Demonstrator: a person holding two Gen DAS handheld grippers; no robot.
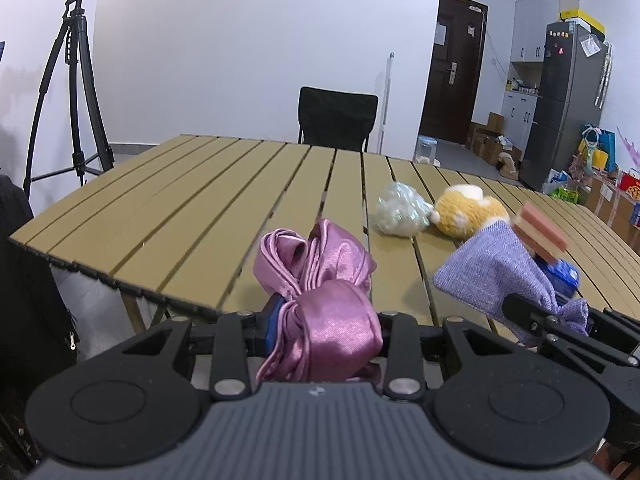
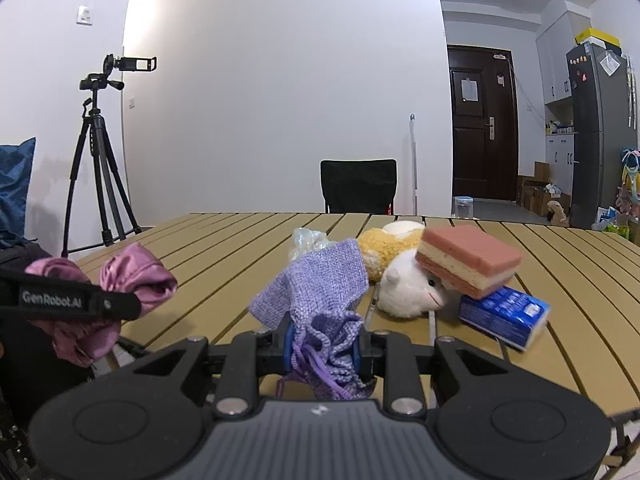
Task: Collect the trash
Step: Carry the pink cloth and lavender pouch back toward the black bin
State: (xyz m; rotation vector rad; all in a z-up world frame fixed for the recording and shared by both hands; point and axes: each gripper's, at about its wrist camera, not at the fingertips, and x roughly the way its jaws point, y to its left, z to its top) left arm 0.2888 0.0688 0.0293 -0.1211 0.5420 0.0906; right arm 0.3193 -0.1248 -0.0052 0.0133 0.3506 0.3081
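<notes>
My left gripper (image 1: 326, 322) is shut on a pink satin pouch (image 1: 320, 280), held above the near edge of the slatted table (image 1: 200, 208); the pouch also shows in the right wrist view (image 2: 136, 276). My right gripper (image 2: 322, 346) is shut on a lilac knitted drawstring pouch (image 2: 316, 292), also seen in the left wrist view (image 1: 496, 272). On the table lie a crumpled clear plastic bag (image 1: 400, 210), a pink and cream sponge (image 2: 468, 260) and a blue tissue pack (image 2: 504, 312).
An orange and white plush toy (image 2: 404, 280) lies under the sponge. A black chair (image 2: 358, 190) stands behind the table. A camera tripod (image 2: 100, 160) stands at the left. A fridge (image 2: 600, 132) and boxes stand at the right.
</notes>
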